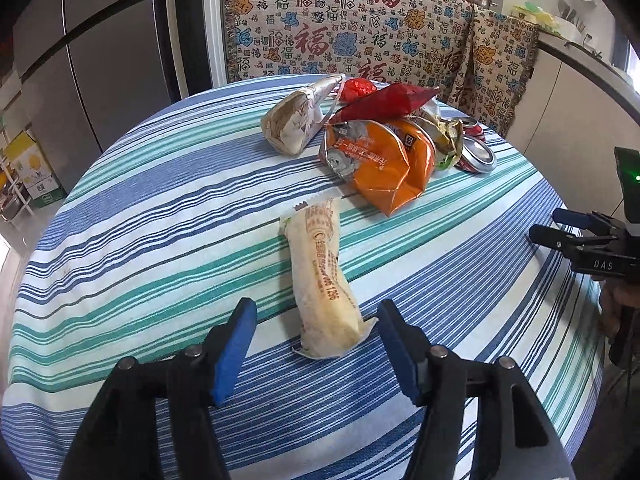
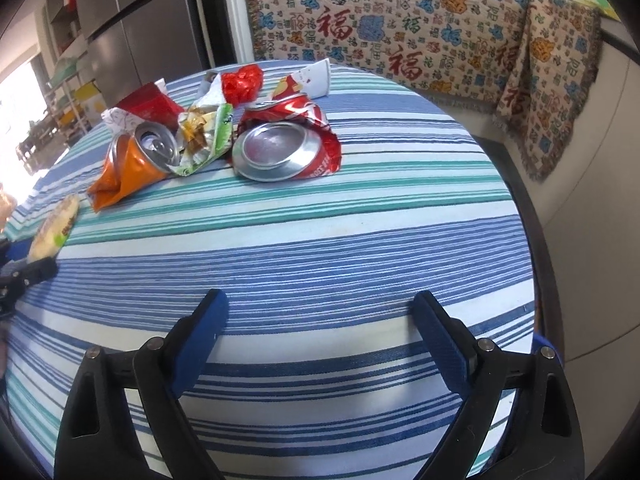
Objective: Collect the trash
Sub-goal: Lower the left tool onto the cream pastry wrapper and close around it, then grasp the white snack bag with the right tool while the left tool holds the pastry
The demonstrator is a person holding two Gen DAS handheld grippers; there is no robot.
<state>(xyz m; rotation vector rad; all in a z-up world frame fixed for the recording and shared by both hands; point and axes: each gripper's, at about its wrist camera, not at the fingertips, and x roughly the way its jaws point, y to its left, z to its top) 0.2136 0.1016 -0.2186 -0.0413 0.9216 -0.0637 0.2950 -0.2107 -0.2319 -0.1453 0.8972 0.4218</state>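
A cream snack wrapper (image 1: 320, 272) lies lengthwise on the striped tablecloth (image 1: 160, 220). Its near end sits between the fingers of my left gripper (image 1: 316, 312), which is open, pads clear of it. Behind it is a heap of trash: a crushed orange can (image 1: 380, 164), a crushed red can (image 2: 284, 140), a red packet (image 1: 392, 100), a white paper carton (image 1: 296, 120), a green wrapper (image 2: 204, 136) and a red crumpled ball (image 2: 242, 82). My right gripper (image 2: 320, 300) hovers open over bare cloth, short of the red can, with nothing between its fingers.
A bench draped in a patterned blanket (image 1: 360, 28) runs behind the round table. A grey fridge (image 1: 100, 60) stands at the back left, a white counter (image 1: 580, 80) at the right. A cardboard box (image 1: 32, 168) sits on the floor at the left.
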